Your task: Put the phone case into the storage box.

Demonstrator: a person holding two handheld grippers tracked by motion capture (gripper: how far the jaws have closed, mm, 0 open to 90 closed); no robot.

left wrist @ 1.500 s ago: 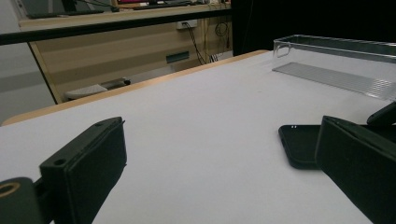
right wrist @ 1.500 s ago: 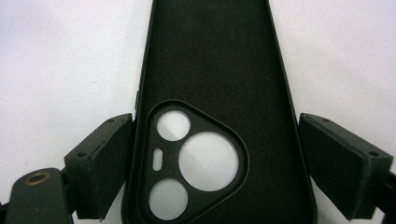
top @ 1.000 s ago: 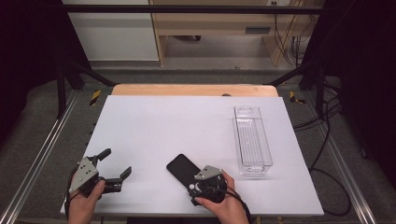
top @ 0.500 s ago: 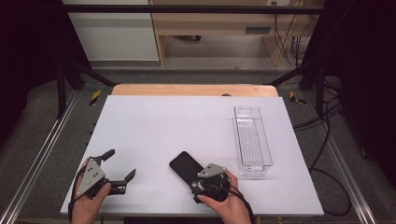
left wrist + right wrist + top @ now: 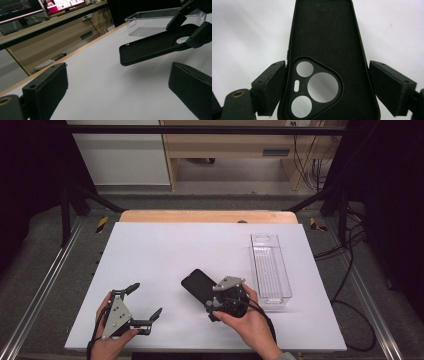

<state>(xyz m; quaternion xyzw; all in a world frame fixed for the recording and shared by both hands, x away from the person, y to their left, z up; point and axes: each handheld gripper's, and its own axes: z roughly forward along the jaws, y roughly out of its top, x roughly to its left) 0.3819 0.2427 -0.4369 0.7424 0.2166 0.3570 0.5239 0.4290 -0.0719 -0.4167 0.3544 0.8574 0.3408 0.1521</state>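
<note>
right claw [image 5: 216, 296] is clamped on the camera end of a black phone case [image 5: 199, 285], holding it tilted just above the white counter [image 5: 165, 250] near the front edge. left claw [image 5: 146, 301] hangs spread apart off to its left.

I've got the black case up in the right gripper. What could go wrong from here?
The right gripper pinches the phone case only at its camera-cutout end, so the long free end could sag or twist out. The jaws press on its thin side walls, which might buckle. The clear tray sits close beside that hand; a wide swing could knock it.
</note>
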